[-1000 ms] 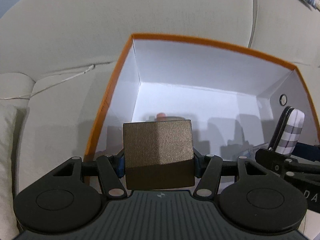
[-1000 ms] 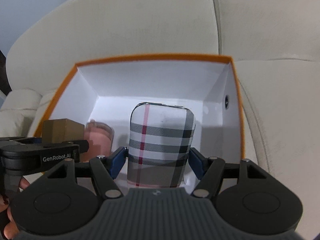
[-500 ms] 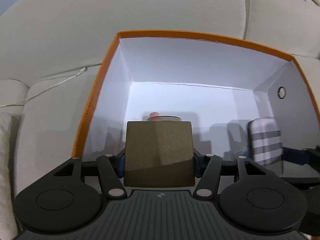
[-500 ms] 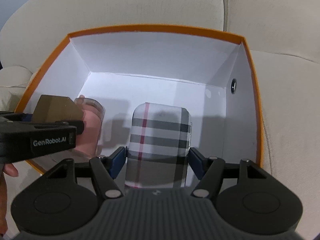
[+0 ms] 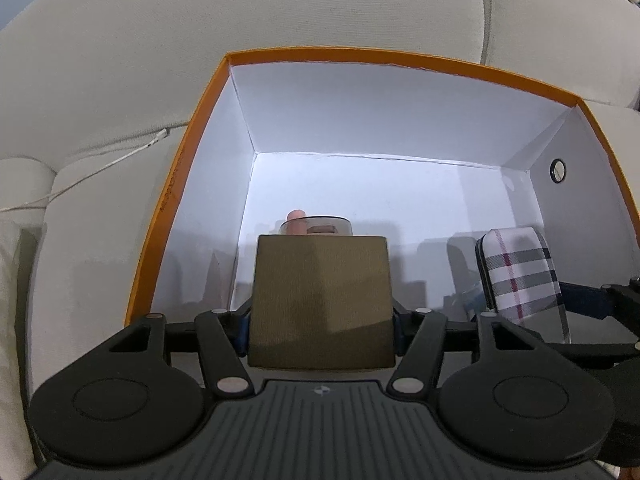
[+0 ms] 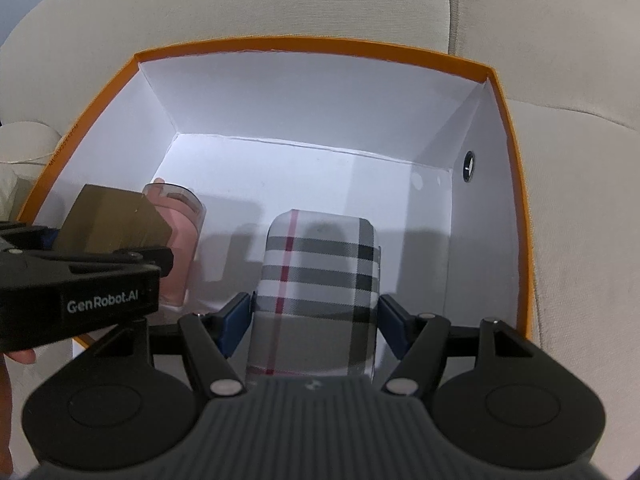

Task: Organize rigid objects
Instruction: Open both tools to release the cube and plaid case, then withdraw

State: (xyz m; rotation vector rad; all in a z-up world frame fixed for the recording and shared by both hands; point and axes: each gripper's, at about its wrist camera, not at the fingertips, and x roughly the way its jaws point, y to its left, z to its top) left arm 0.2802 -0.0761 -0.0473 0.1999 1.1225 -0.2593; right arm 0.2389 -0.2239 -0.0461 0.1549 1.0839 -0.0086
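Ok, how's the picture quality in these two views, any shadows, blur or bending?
Left wrist view: sharp, with fisheye bowing of the orange box rim; grey shadows lie behind the brown cube. Right wrist view: also sharp, rim curved, soft shadows flank the plaid case; no strong glare.

Two close wrist views down into one box (image 5: 400, 65)

Both tools have come lower into the orange-rimmed box (image 6: 508, 128) on the sofa, whose white walls now fill more of each view than a second ago. The plaid case (image 6: 316, 280) in the right tool (image 6: 316, 312) has sunk from rim height to deep inside. The left tool (image 5: 320, 320) has just been widening its jaws around the brown box (image 5: 320, 300), which sits squarer and less tilted than before.
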